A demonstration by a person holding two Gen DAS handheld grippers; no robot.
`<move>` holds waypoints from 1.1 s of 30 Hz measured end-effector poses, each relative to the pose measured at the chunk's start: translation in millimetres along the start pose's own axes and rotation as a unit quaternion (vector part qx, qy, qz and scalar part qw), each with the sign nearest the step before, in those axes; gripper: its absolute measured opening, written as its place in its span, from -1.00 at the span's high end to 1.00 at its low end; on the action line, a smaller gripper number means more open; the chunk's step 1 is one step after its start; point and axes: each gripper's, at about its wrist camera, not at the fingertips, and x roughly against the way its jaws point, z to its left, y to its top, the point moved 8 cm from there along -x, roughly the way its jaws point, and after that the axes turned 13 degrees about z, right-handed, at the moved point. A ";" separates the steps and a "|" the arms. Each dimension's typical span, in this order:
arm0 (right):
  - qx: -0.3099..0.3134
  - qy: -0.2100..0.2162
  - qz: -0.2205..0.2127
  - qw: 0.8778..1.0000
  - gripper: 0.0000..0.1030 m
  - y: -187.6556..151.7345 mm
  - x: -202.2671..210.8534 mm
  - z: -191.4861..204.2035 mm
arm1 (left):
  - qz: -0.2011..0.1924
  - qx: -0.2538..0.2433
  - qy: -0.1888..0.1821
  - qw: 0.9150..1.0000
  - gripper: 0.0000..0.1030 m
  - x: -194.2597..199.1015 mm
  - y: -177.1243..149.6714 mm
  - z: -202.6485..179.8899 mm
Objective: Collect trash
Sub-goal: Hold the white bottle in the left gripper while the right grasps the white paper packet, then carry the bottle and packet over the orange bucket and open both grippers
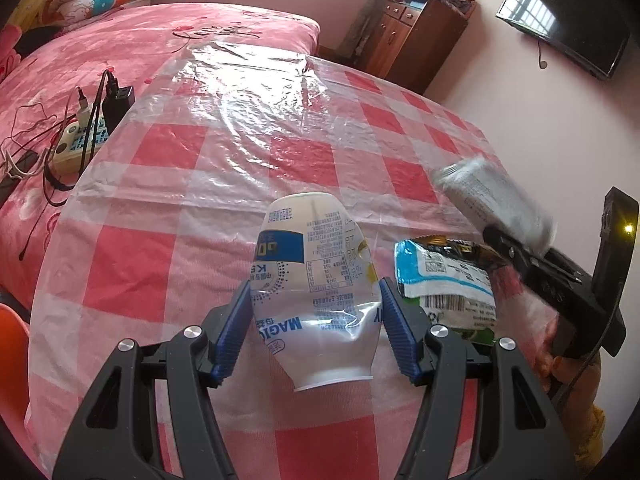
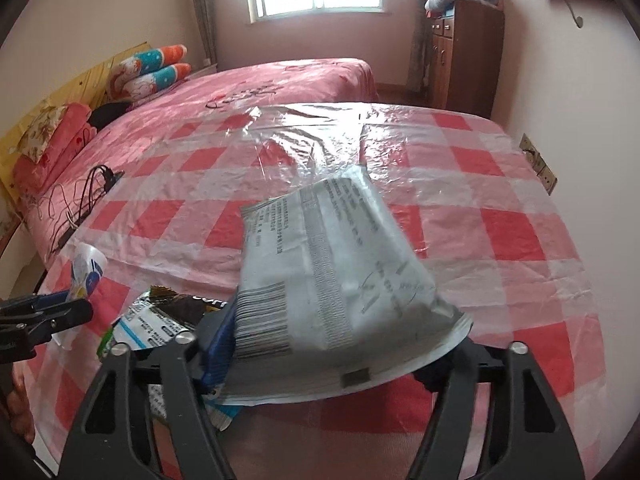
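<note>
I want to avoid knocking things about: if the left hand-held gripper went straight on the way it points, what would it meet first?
Holding the white cup, the left hand-held gripper would probably meet the checked plastic sheet first; nothing else seems to lie ahead, though depth is unclear.

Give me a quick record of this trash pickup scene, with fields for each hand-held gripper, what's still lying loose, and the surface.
left hand-held gripper: shut on white plastic bottle
right hand-held gripper: shut on grey packet
loose: blue-and-white wrapper, beside the bottle
surface: checkered plastic sheet on pink bed
</note>
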 end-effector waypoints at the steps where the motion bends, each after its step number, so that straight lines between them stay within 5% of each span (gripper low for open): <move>1: -0.004 0.000 -0.007 1.000 0.47 -0.1 3.7 -0.9 | -0.001 -0.001 -0.001 1.000 -0.23 1.2 -1.1 0.2; 21: -0.007 0.025 -0.047 0.999 0.52 -14.6 49.4 10.9 | 0.005 -0.001 -0.029 1.000 -0.23 16.1 -34.1 12.3; 33: 0.070 0.086 -0.050 0.993 0.52 -18.8 78.6 99.8 | -0.016 0.033 -0.023 0.999 -0.23 42.5 -50.8 55.2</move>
